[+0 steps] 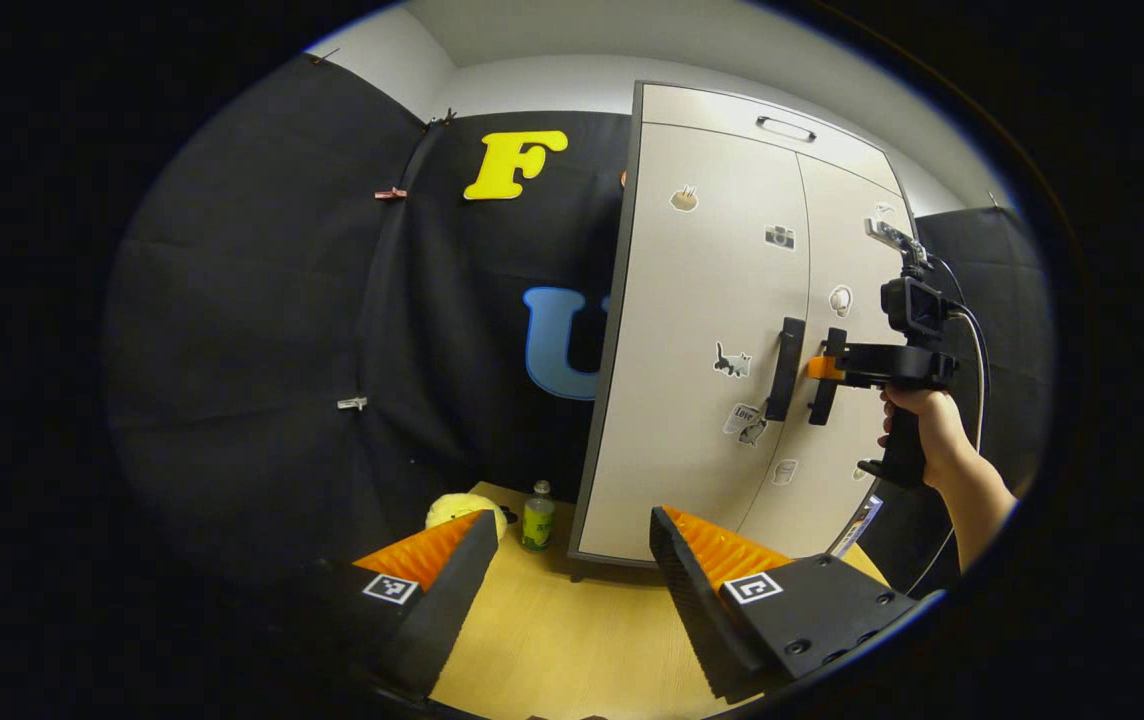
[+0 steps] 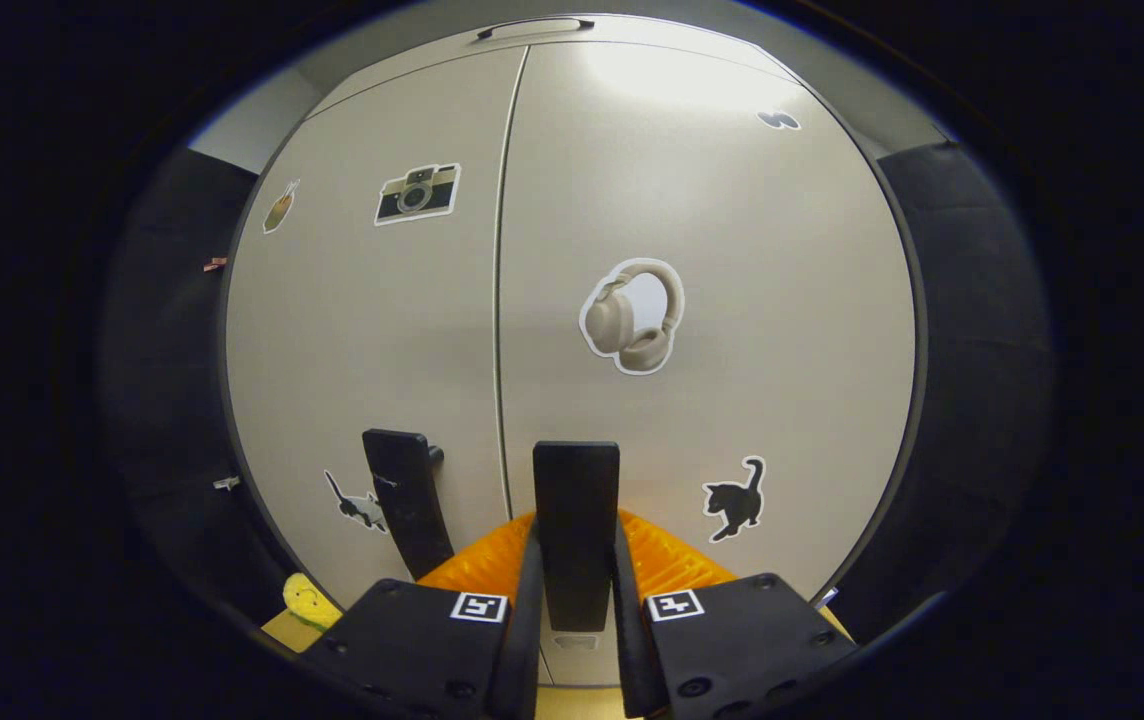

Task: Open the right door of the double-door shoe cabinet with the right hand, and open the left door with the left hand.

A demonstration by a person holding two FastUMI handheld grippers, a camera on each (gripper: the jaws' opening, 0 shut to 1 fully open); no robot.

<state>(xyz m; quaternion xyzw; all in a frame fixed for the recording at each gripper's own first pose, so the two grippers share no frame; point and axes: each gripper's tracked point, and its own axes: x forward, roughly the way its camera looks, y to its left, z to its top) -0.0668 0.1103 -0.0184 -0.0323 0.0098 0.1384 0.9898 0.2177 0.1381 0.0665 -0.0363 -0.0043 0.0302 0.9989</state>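
The beige shoe cabinet (image 1: 722, 330) stands upright, right of centre. Both doors are shut. Each carries a black vertical handle (image 2: 575, 530) near the central seam.

Right door handle (image 2: 576, 530) — lower end hidden between tongs (image 2: 577, 610).

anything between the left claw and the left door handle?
Nothing visible. The left claw hangs open over the table, with free space up to the left door handle. The bottle and yellow toy sit low, off to the side.
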